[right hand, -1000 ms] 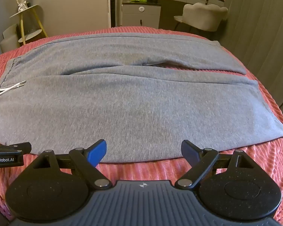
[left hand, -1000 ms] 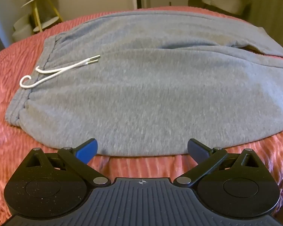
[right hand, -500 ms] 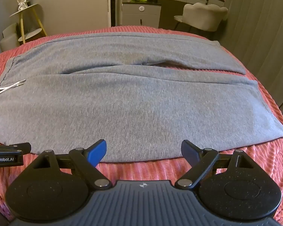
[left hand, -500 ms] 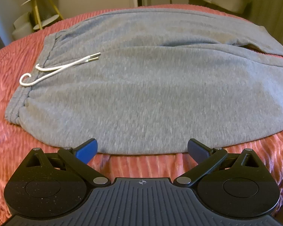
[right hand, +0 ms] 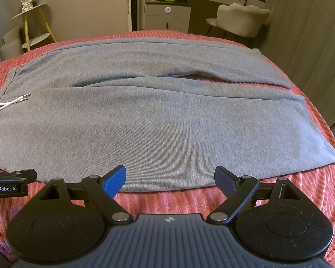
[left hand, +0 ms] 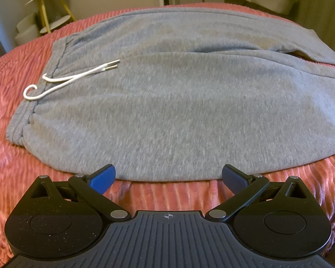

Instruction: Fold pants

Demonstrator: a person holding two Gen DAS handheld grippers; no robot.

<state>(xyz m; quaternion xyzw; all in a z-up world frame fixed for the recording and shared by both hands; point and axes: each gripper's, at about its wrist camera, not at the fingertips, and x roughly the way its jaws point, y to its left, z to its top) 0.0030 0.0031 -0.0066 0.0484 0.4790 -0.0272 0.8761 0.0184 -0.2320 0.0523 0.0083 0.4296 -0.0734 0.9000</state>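
Pants point(right hand: 163, 120) lie spread flat across the red ribbed bedspread point(right hand: 167, 201), waistband to my left and leg cuffs to my right, the two legs side by side with a narrow strip of red showing between them near the cuffs. My right gripper point(right hand: 169, 179) sits just short of the near edge of the closer leg, fingers spread wide and holding nothing. My left gripper point(left hand: 168, 176) is likewise parted and empty, just short of the near hem below the waist.

From the left wrist I get the white drawstring point(left hand: 71, 78) whole, its two metal-tipped ends lying on the grey cloth and its loops reaching the waistband; the right wrist shows only its tips at the frame's left edge. That right view alone gives me both cuffs, and the left gripper's side, lettered GenRobot.AI, poking in at the lower left.

Beyond the bed I see a grey cabinet point(right hand: 167, 17), a pale upholstered chair point(right hand: 241, 17), a gold-legged side table point(right hand: 31, 26) and grey curtains point(right hand: 312, 33). At the left view's right edge a dark tip is cut off; I cannot tell what it is.
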